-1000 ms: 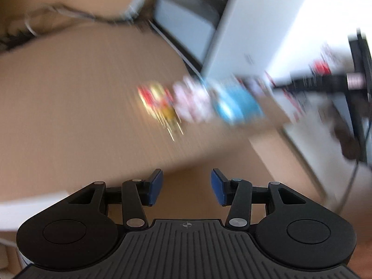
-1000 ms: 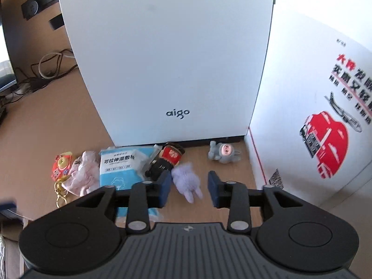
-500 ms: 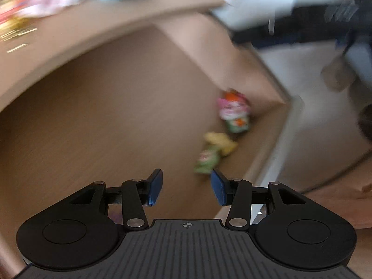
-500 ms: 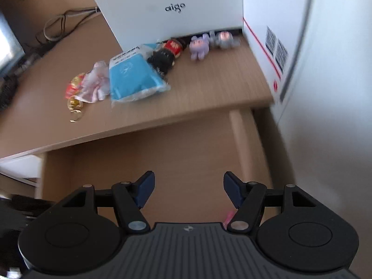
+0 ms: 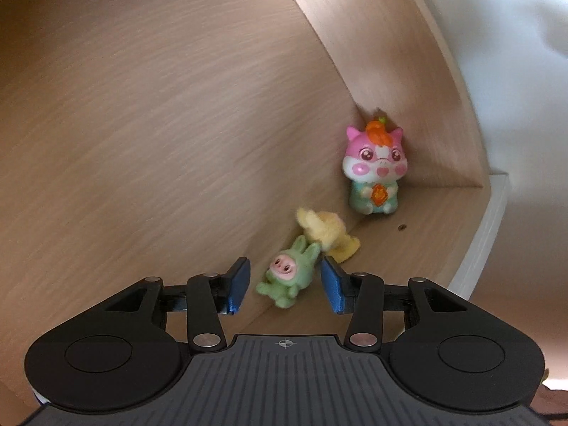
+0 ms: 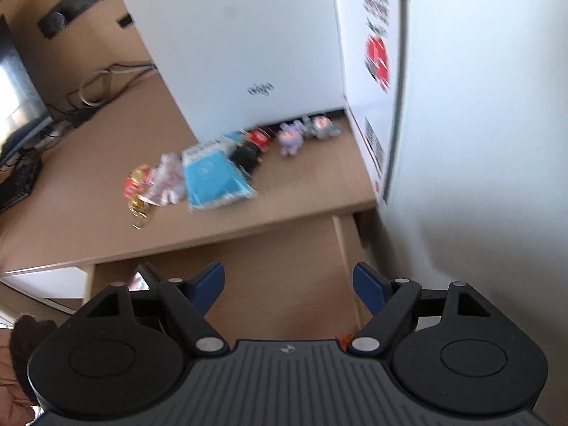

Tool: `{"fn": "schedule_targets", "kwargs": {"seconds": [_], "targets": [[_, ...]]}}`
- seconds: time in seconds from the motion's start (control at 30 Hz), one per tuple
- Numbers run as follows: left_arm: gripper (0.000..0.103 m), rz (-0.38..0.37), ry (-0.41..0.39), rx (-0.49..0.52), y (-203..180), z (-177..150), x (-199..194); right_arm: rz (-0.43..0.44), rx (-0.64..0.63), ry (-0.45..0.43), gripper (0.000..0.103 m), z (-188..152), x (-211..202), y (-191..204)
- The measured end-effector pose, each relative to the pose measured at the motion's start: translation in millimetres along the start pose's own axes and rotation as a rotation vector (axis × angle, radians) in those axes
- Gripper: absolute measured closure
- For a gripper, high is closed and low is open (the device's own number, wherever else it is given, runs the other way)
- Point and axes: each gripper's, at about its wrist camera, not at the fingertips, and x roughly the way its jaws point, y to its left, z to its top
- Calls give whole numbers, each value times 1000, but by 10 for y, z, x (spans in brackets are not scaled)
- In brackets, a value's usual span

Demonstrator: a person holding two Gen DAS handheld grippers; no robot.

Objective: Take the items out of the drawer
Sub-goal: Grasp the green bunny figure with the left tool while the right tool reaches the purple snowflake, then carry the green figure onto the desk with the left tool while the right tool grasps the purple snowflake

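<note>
In the left wrist view, three small toys lie in a corner of the open wooden drawer (image 5: 159,113). A green bunny figure (image 5: 289,275) lies between the blue pads of my left gripper (image 5: 285,284), which is open and not touching it. A yellow fluffy toy (image 5: 326,232) lies just beyond it. A pink-headed figure with orange hair (image 5: 374,172) stands in the corner. My right gripper (image 6: 287,287) hangs open and empty above the drawer (image 6: 284,266), below the desk edge.
On the desktop (image 6: 88,195) lie a blue packet (image 6: 213,175), a black and red figure (image 6: 252,149), a purple toy (image 6: 291,138), a grey toy (image 6: 321,127) and a red and pink keychain (image 6: 149,184). A white box (image 6: 230,42) and a printed carton (image 6: 376,71) stand behind them. Cables (image 6: 96,85) trail at the back left.
My left gripper has swung down from the desktop into the drawer and closed in on the green bunny. My right gripper has pulled back from the desk toys and opened wider.
</note>
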Motion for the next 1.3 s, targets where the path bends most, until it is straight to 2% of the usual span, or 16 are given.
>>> {"fn": "schedule_targets", "kwargs": {"seconds": [0.1,0.13,0.23,0.33,0.5,0.63,0.8,0.87,0.9,1.07,1.17,1.3], "targets": [[61,11,-12,0,-57,-7,23,-7,1,20,23,-51,88,-14],[70,21,-14,12,-80,-20,40,-9,-1,25,23,-64,113,-7],[72,33,-35,22,-104,-88,22,-17,-7,37,23,-92,167,10],[73,-2,-88,6,-43,-205,-157,-25,-10,44,23,-101,210,7],[73,-42,-301,-109,276,-570,-876,-41,-3,71,23,-137,359,2],[73,-39,-492,-257,706,-971,-1528,-29,-30,167,23,-262,687,121],[73,-1,-655,-399,1101,-1428,-2143,130,-106,336,23,-444,1132,647],[73,1,-704,-435,1132,-1599,-2248,176,-187,401,23,-527,1319,991],[73,1,-724,-448,1115,-1576,-2273,186,-249,430,23,-583,1416,1191],[73,14,-814,-492,1205,-1995,-2469,152,-459,555,23,-850,1817,1867],[73,-15,-853,-529,1240,-2167,-2477,141,-502,611,23,-949,1983,2095],[73,-50,-876,-559,1268,-2340,-2429,62,-527,654,24,-1054,2198,2257]]}}
